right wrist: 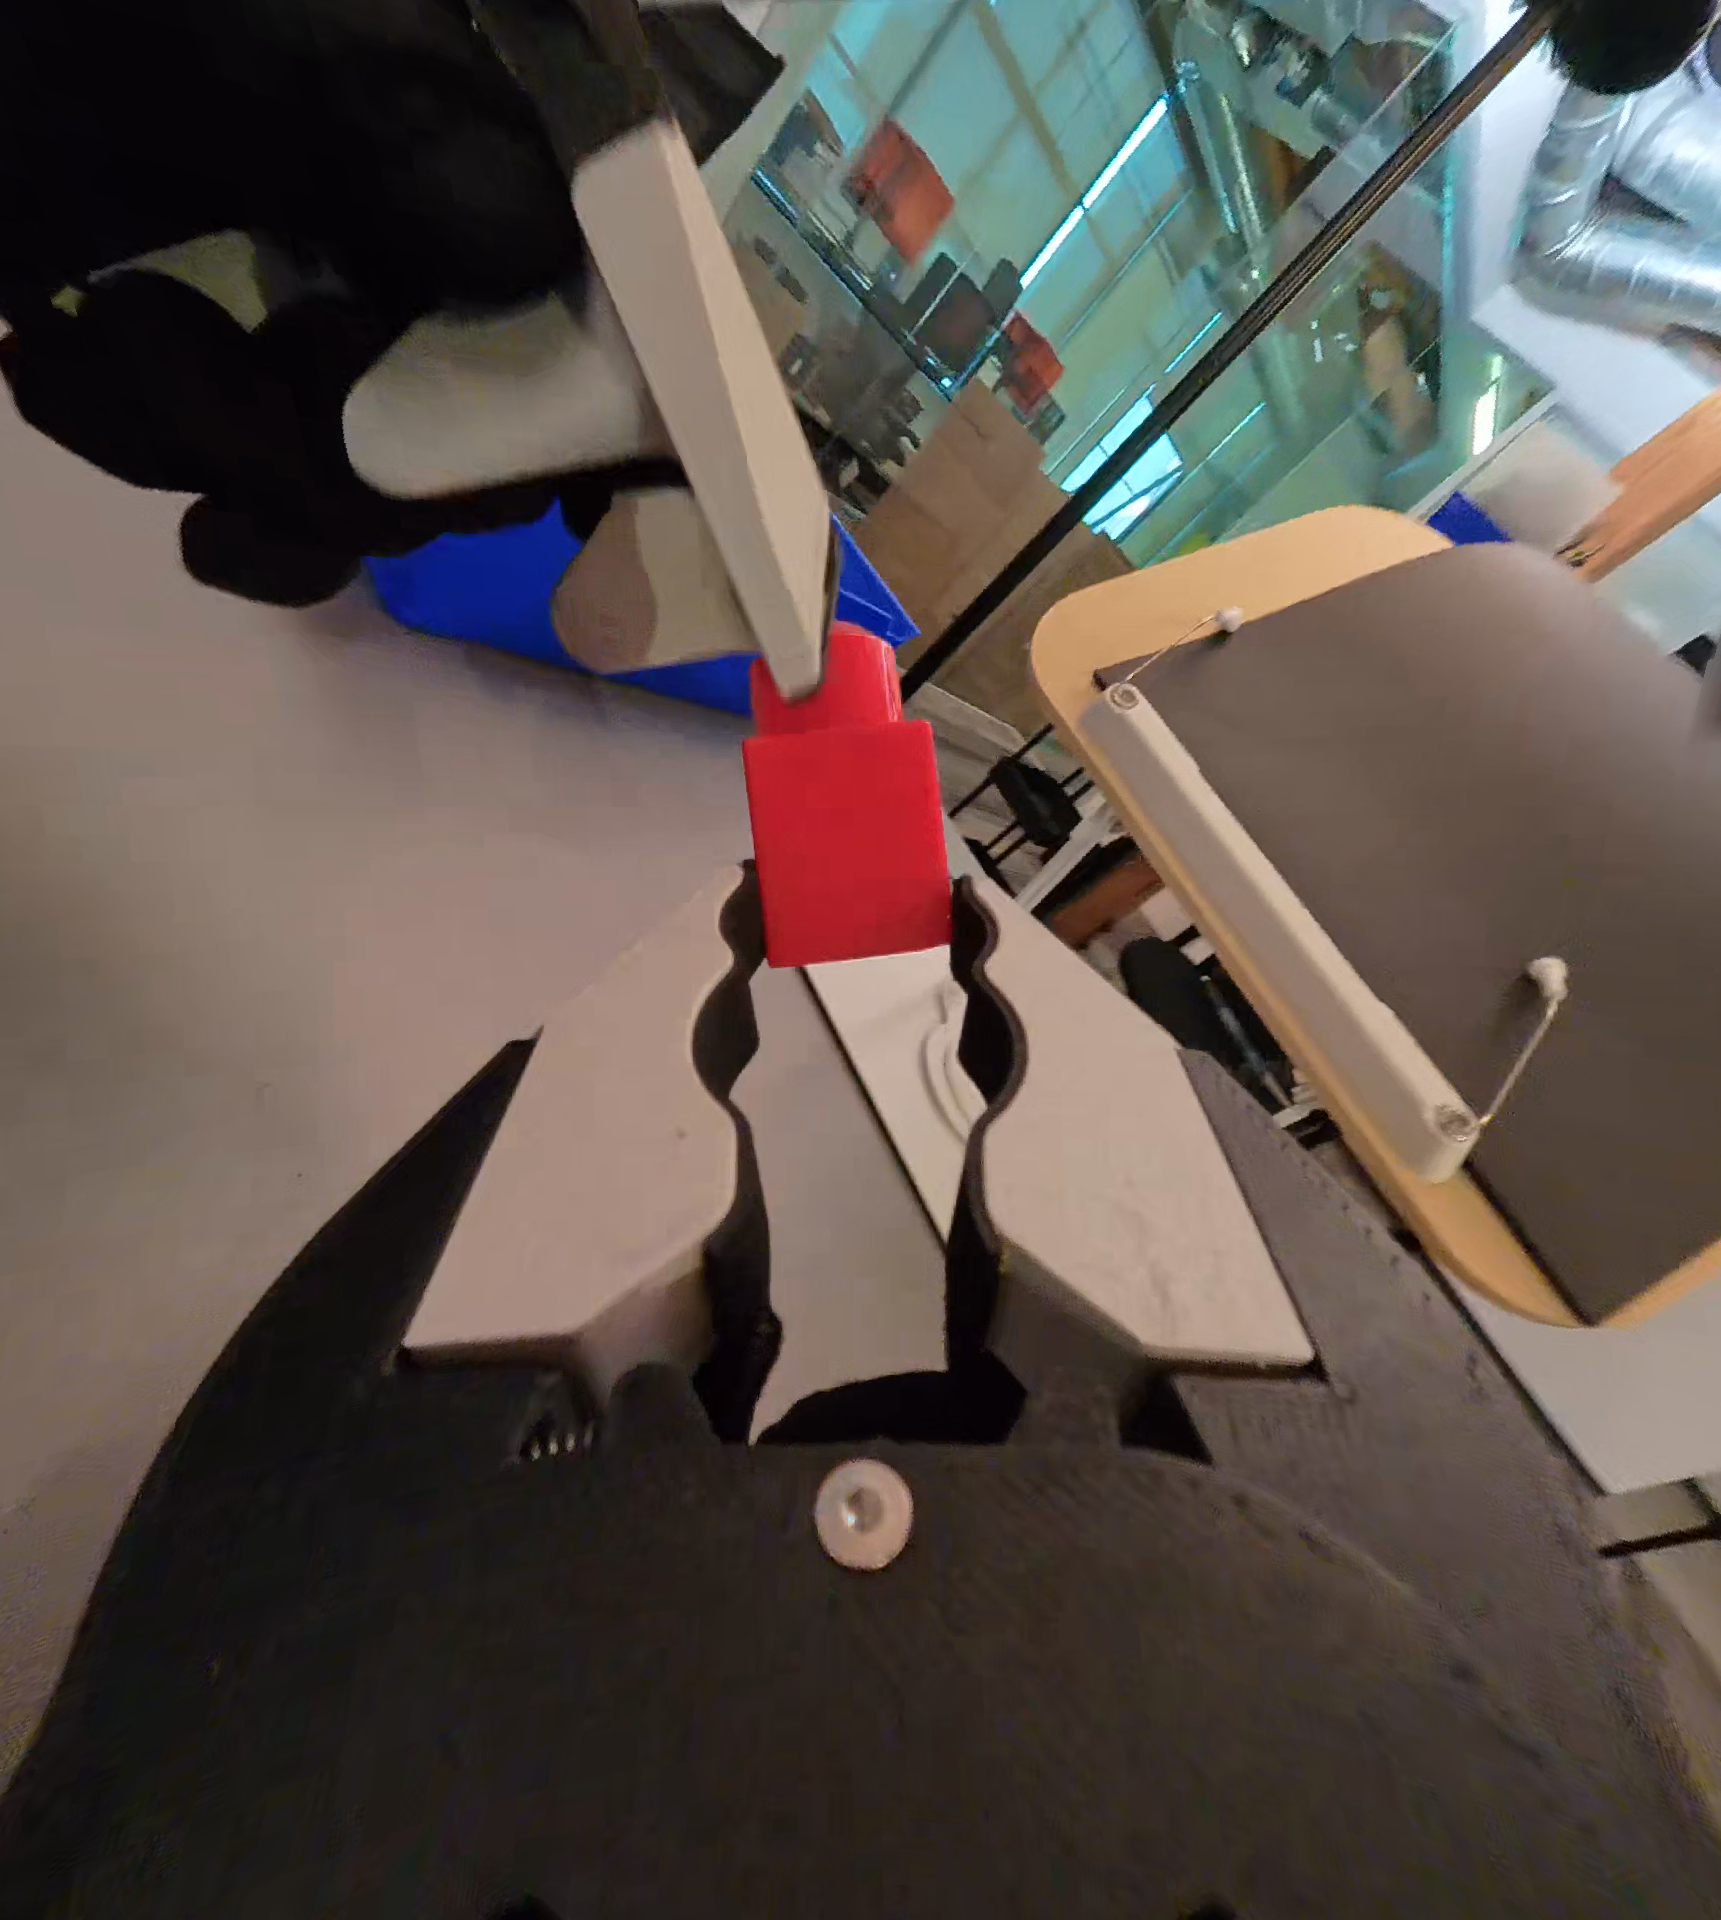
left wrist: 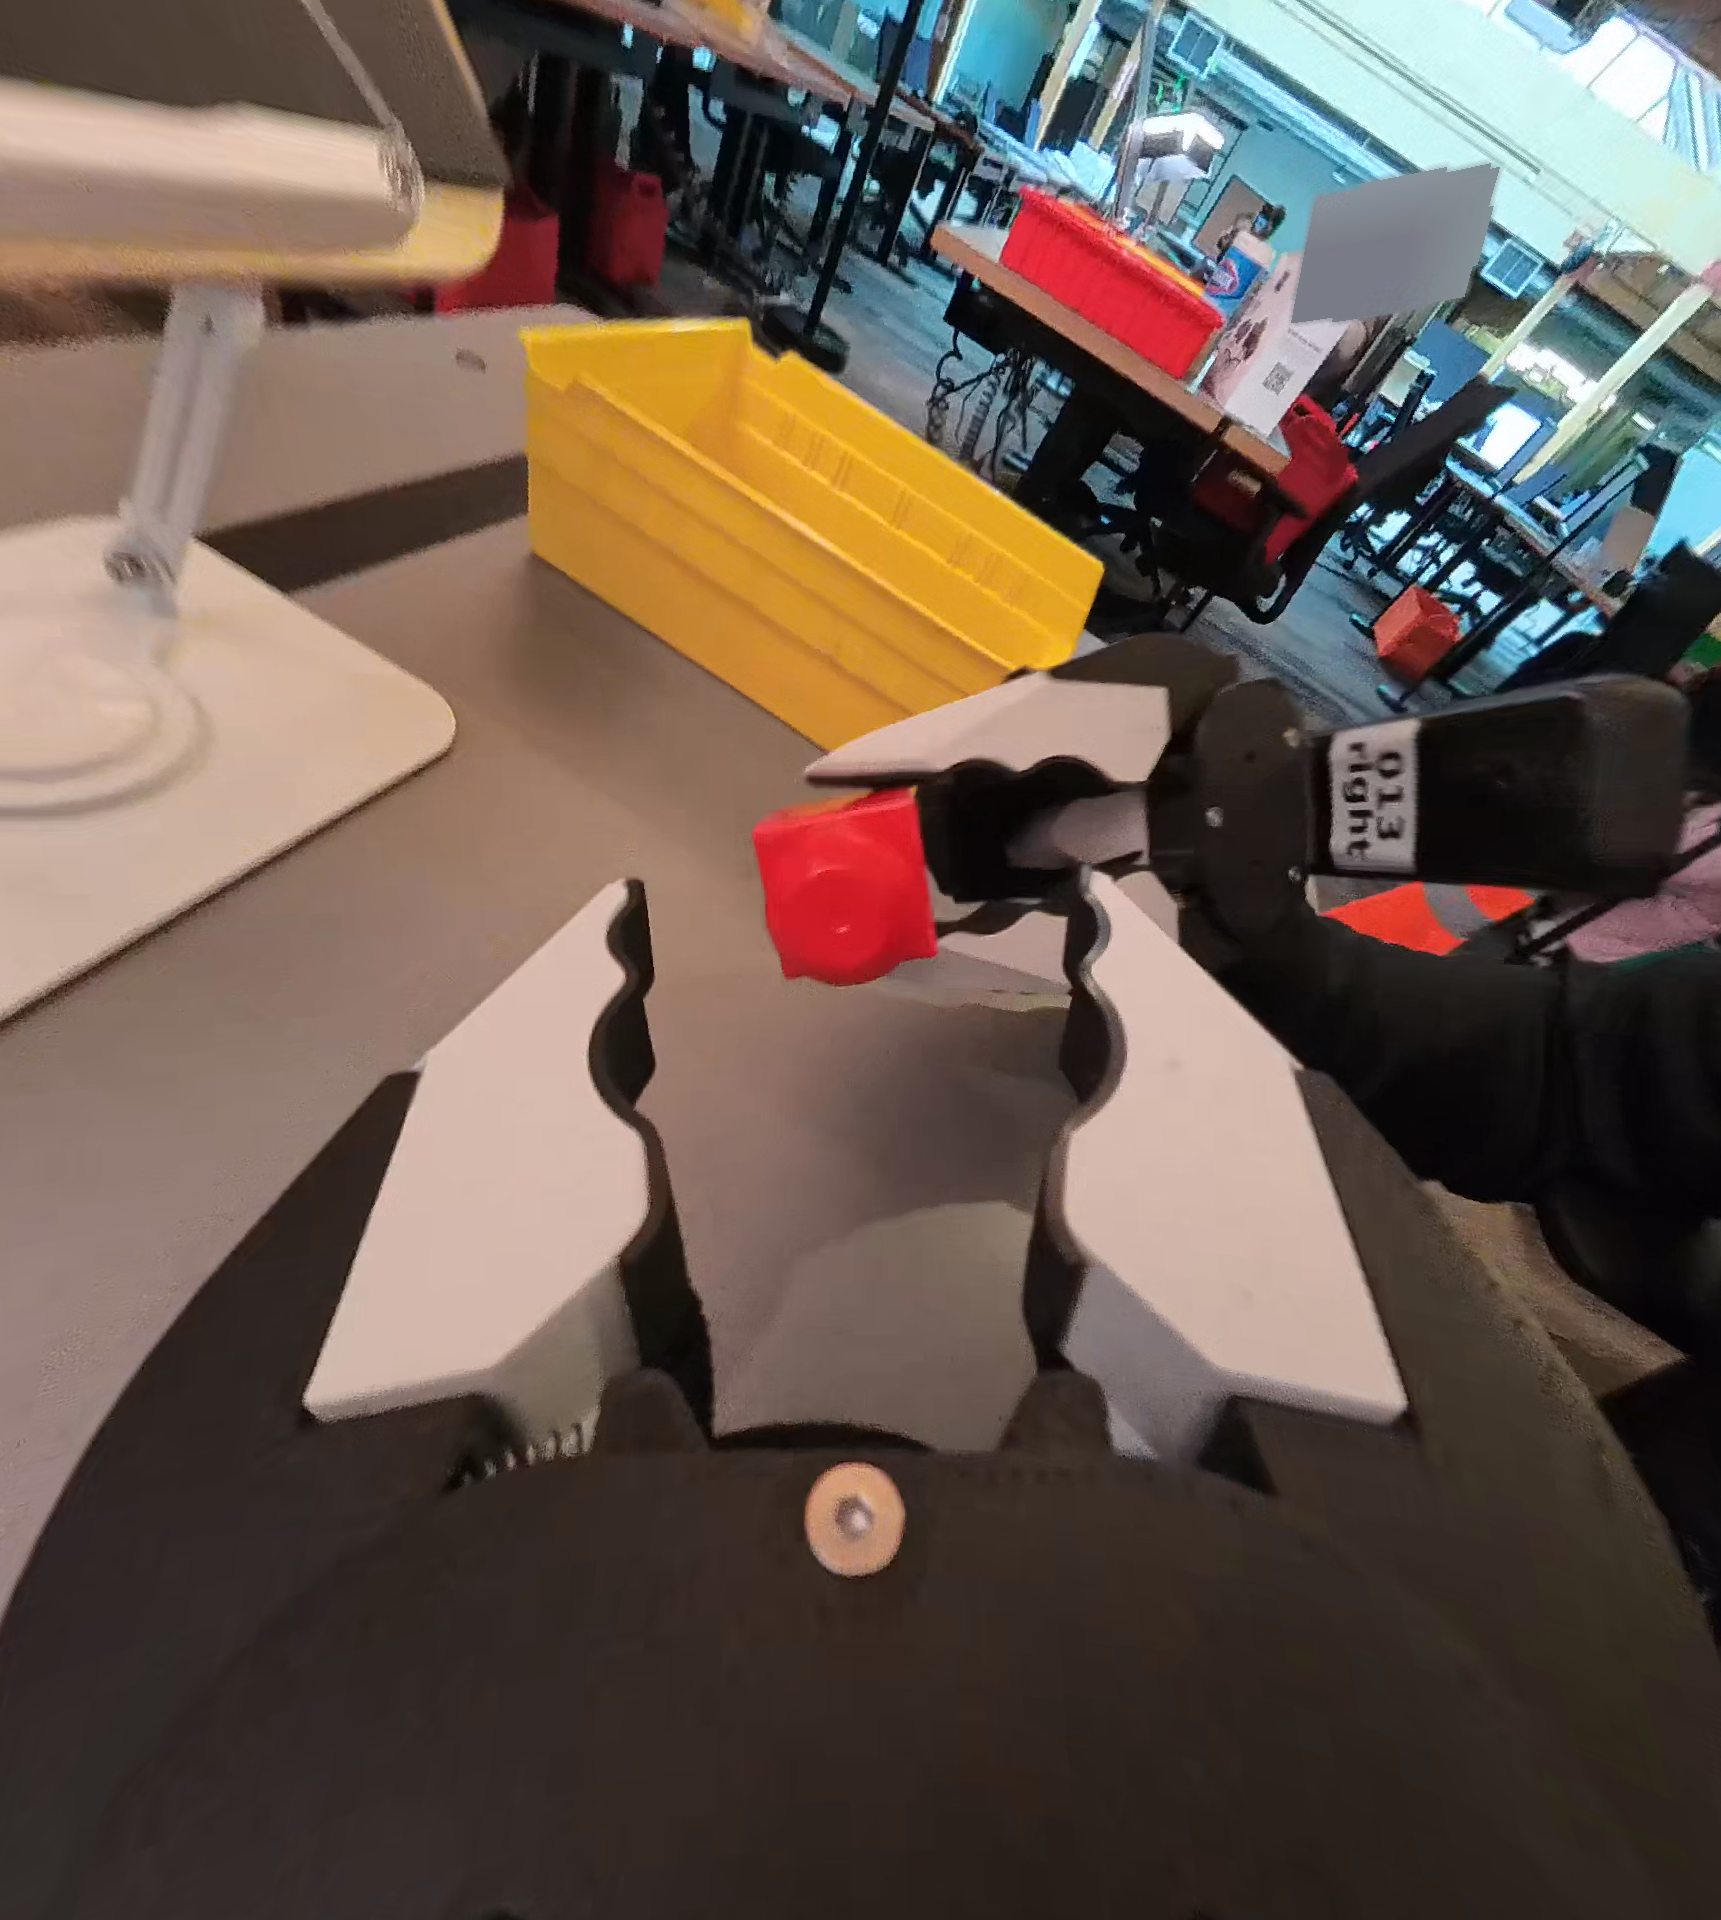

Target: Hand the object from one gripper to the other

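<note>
The right wrist view shows the right gripper [right wrist: 851, 914] holding the red block [right wrist: 845, 831] by its base above the grey table [right wrist: 212, 883], so the wide open left gripper [left wrist: 861, 914] should close squarely on the free end before the right one lets go.

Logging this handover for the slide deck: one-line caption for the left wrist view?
Right gripper presents red block to the open left gripper, yellow bin behind.

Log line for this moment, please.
phase: handover | right gripper: shut on red block | left gripper: open, block at its tips | yellow bin: behind
</note>
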A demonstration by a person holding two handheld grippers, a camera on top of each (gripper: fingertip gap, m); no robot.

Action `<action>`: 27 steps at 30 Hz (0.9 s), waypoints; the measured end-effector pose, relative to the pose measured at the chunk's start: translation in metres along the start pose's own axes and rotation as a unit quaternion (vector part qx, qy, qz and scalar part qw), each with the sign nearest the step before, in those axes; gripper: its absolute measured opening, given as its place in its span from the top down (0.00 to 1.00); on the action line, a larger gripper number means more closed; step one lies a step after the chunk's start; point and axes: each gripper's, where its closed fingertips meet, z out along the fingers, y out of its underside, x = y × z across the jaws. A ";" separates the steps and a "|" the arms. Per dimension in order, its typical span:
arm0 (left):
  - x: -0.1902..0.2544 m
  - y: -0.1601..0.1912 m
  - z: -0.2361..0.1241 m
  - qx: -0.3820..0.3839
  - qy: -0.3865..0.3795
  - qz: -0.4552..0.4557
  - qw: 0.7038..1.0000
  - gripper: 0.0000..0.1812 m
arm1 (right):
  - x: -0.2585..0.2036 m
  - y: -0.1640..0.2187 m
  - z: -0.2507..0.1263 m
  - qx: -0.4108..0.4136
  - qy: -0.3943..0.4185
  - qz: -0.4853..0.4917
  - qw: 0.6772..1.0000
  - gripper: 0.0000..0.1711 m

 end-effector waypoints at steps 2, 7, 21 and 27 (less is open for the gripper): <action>-0.007 0.011 0.007 -0.007 -0.006 -0.027 1.000 0.57 | -0.002 -0.002 0.000 -0.003 0.009 -0.027 1.000 0.80; 0.003 0.016 0.013 0.017 0.041 -0.051 0.998 0.73 | -0.010 -0.008 0.000 -0.007 0.016 -0.088 0.996 0.80; 0.036 0.043 -0.010 -0.124 0.197 0.000 0.973 0.81 | -0.043 -0.040 -0.024 0.098 -0.167 0.014 0.981 0.62; 0.050 0.072 -0.026 -0.296 0.272 0.054 0.914 0.81 | -0.079 -0.056 -0.037 0.110 -0.241 -0.037 0.964 0.56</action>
